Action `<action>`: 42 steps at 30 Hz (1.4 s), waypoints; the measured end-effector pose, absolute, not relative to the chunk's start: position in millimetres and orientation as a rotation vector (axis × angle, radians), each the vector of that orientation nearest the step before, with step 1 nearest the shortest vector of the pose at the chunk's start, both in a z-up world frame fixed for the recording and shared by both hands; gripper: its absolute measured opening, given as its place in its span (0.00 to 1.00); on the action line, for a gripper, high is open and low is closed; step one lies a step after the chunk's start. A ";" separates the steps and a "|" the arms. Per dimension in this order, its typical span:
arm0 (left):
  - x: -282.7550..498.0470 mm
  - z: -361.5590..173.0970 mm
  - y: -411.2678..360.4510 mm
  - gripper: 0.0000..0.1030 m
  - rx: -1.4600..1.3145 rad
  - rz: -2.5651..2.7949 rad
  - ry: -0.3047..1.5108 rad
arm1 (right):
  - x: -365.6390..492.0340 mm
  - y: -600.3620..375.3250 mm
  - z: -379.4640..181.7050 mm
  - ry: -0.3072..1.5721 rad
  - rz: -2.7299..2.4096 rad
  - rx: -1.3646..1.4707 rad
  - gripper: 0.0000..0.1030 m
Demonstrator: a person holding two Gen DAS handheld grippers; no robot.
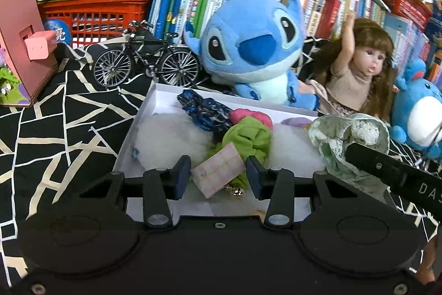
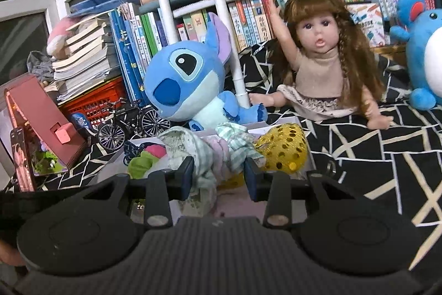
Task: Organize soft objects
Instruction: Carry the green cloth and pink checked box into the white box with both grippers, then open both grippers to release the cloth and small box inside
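Right wrist view: a pale green cloth [image 2: 218, 154] is clamped in the right claw [image 2: 218, 176] above the white box [image 1: 165, 96], while the left claw [image 1: 218, 176] is held apart.

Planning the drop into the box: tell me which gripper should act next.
Right. The right gripper has the pale green cloth between its fingers above the white box; the left gripper is open.

Black cloth with cream line pattern [image 1: 55, 129], bearing: white box [image 1: 154, 99], model bicycle [image 1: 146, 60], blue plush [image 1: 254, 52], doll [image 2: 320, 57], pink wooden house [image 1: 22, 32], red crate [image 1: 94, 16].
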State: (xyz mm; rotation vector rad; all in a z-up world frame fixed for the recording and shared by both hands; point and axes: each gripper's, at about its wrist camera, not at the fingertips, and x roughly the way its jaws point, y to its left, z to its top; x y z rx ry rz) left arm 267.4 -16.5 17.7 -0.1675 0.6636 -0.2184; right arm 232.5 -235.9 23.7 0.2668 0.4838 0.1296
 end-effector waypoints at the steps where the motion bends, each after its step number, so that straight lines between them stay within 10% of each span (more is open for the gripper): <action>1: 269.7 17.2 -16.0 0.41 -0.173 -0.213 0.667 | 236.2 -236.1 23.0 0.492 0.130 0.275 0.42; 30: 270.5 -1.9 -27.2 0.45 -0.113 -0.184 0.720 | 241.9 -243.2 -8.7 0.627 0.119 0.286 0.47; 42: 263.6 3.0 -28.7 0.64 -0.107 -0.185 0.708 | 233.4 -243.9 0.7 0.593 0.115 0.272 0.64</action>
